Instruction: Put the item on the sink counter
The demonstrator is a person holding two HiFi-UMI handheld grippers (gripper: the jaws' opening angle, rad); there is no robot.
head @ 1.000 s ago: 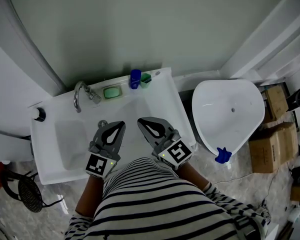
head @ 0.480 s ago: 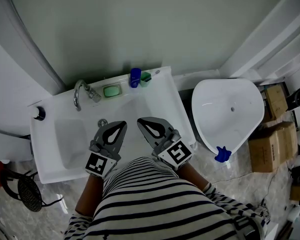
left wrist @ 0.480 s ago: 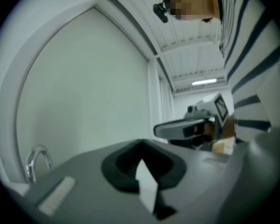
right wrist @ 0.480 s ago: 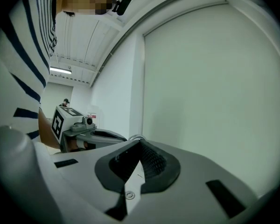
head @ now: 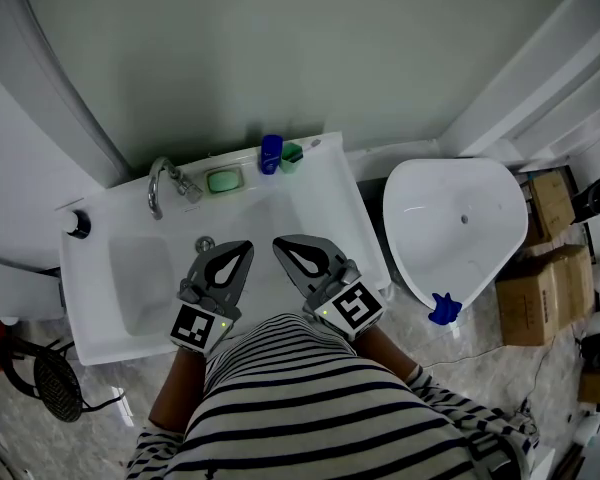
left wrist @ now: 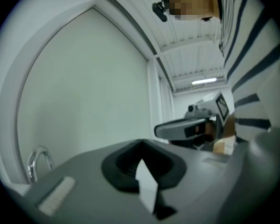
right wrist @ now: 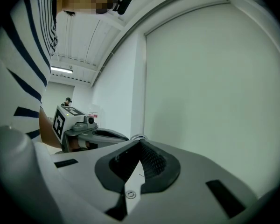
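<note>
White sink counter (head: 325, 208); green soap (head: 223, 182), blue bottle (head: 270, 156) along back

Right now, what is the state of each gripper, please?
Left gripper: closed, holding nothing.
Right gripper: closed, holding nothing.

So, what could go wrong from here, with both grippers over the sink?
The left gripper and the right gripper are shut and hold nothing; reaching this way may push an item, not grip it. The blue bottle and the green cup stand close together at the back of the counter, so taking one may tip the other. The tap could block a reach for the soap.
</note>
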